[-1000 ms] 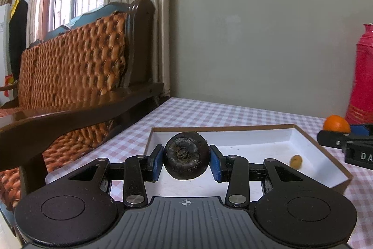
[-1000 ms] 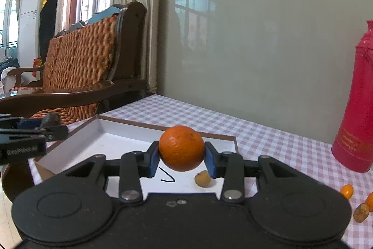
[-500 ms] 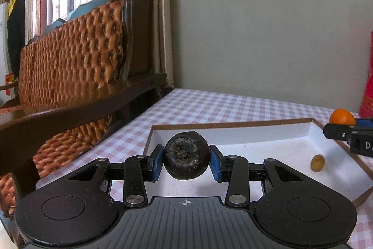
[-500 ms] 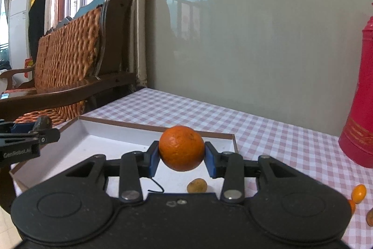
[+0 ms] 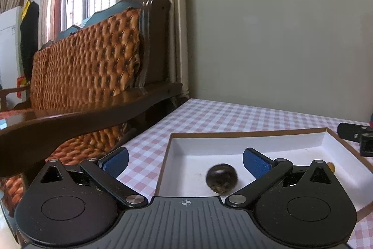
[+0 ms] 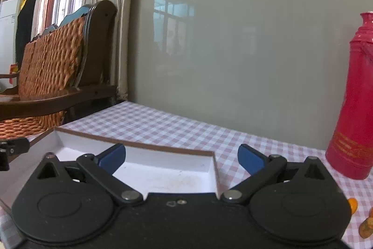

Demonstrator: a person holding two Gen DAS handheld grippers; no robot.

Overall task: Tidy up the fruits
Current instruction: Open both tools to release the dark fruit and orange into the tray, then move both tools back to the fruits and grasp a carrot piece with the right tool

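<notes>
Left gripper (image 5: 185, 159): jaws opening, nothing gripped.
Dark round fruit (image 5: 221, 177): free in white cardboard tray (image 5: 247, 142), just ahead, right of centre.
Right gripper (image 6: 181, 156): opening, empty.

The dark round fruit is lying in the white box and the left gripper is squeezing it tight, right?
Not quite. The dark fruit does lie in the white box, but the left gripper is not squeezing it. The left wrist view shows its jaws opening wide, the blue pads standing well clear of the fruit on both sides.
</notes>
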